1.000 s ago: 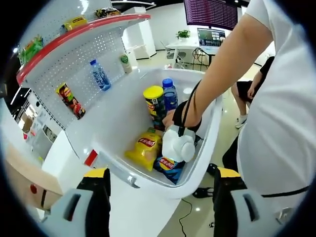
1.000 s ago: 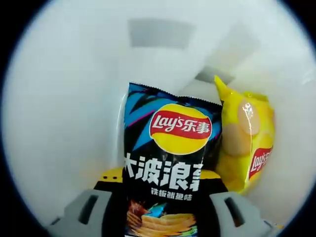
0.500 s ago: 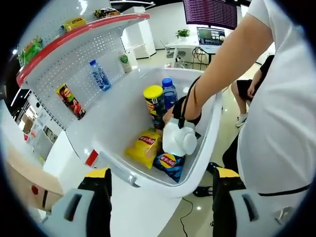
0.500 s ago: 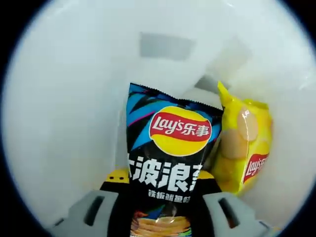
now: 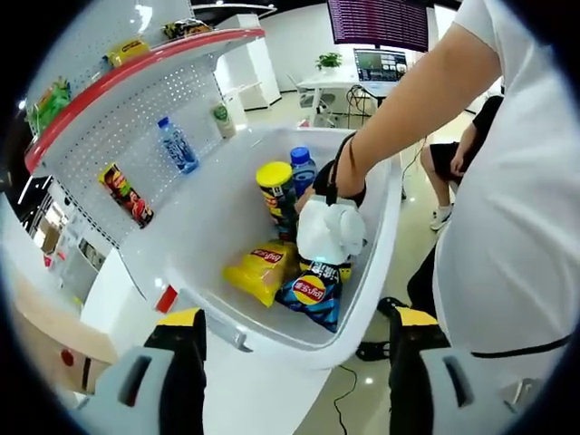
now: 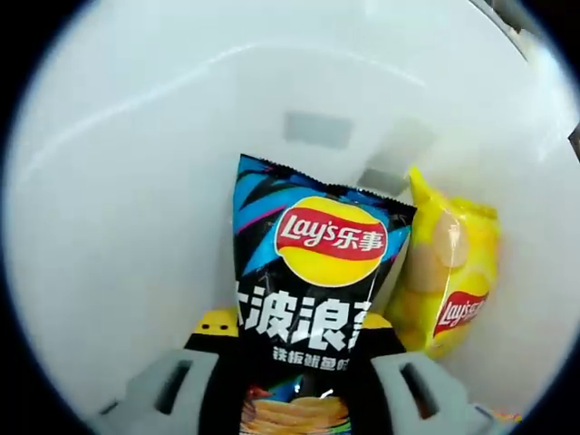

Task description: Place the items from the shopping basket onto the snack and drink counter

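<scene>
Dark chip bag [image 6: 313, 308]: pinched at its lower end between the jaws of your right gripper [image 6: 292, 381], hanging upright inside the white shopping basket [image 6: 118, 227]; in the left gripper view the same bag [image 5: 313, 294] dangles under that gripper [image 5: 328, 234], near the basket's right wall.
Right gripper: closed onto the dark chip bag, jaws pressing both sides of the pack.
Yellow chip bag [image 6: 449, 276]: lies in the basket just beside the dark bag, touching its right edge; in the left gripper view it [image 5: 258, 270] sits on the basket floor towards the near rim.
Chip can [image 5: 276, 195]: yellow lid, stands upright at the far end of the basket.
Blue-capped bottle [image 5: 304, 168]: upright, just behind the can.
Left gripper [image 5: 290, 385]: your jaws stand wide apart, nothing between them, held outside the basket's near rim.
Counter shelf [image 5: 136, 63]: red-edged, left of the basket; a water bottle [image 5: 175, 145] and a snack pack [image 5: 127, 192] hang on its pegboard.
</scene>
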The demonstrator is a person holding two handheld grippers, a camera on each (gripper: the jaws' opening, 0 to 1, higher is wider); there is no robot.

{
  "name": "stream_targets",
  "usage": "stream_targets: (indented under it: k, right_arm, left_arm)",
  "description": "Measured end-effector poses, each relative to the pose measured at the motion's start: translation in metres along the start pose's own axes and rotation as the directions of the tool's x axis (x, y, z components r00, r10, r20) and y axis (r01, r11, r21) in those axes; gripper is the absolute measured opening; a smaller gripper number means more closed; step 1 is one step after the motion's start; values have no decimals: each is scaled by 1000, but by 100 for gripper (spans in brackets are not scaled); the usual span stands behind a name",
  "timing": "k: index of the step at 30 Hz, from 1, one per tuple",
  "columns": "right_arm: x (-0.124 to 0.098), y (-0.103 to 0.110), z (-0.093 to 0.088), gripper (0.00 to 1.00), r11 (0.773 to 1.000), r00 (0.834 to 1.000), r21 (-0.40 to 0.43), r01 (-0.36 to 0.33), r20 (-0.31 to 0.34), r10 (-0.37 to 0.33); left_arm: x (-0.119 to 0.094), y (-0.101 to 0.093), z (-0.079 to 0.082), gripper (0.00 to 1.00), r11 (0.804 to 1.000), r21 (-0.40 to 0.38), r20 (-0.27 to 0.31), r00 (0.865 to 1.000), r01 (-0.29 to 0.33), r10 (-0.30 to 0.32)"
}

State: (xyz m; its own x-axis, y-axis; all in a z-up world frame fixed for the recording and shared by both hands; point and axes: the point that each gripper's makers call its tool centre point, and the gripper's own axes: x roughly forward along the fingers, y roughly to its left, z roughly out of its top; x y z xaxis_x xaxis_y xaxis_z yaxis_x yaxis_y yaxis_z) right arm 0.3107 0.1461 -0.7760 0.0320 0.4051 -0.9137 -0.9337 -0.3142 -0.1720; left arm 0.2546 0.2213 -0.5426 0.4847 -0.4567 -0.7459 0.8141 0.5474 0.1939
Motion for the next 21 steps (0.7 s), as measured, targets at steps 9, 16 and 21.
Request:
stream_targets:
  k: [9,16,21]
  right_arm:
    - [-19,-11,9,41,986,993,-116,117,45,-112]
    - [-33,-13,5,41,980,989,-136,143,48,-137]
    - [-44,-15,12,41,979,983,-113,170,94,-160]
  left_arm:
    - [-1,-4,5,83,1000,12,-10,1000,-2,3]
    - [-2,-6,14,83,999,33,-7,1000,-5,5]
    - [0,-9,15,83,999,38,-12,1000,-4,4]
